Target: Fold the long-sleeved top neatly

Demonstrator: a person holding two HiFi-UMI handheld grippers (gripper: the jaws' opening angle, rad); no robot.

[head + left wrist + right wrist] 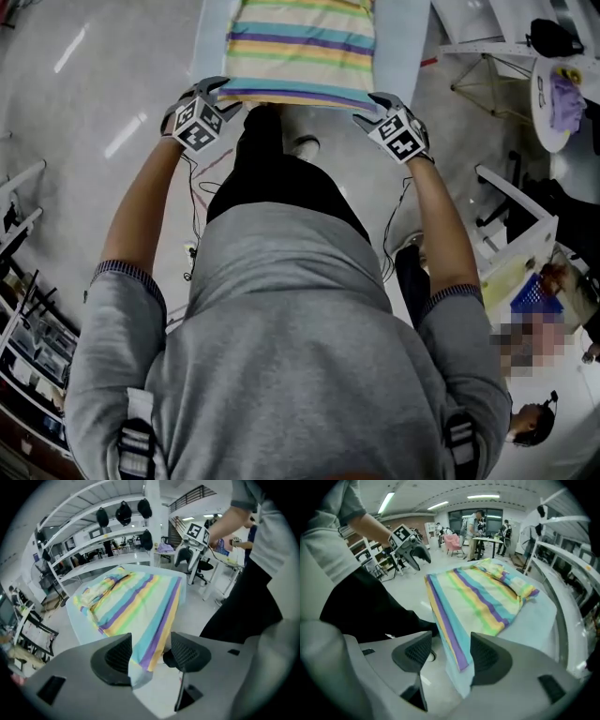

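Hem pickup: L gripper [217,96] & R gripper [368,105] both gaping, nothing clamped.
You're straddling near hem corners of striped top [300,47], lying on table [405,47]; seat deeper, close evenly.

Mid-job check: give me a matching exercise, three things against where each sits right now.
Things:
1. left gripper
2. right gripper
3. striped top

Places:
A. lying on the light-blue table
B. at the hem corner on the head view's right, fingers apart
C. at the hem corner on the head view's left, fingers apart

Pairs: 1-C, 2-B, 3-A
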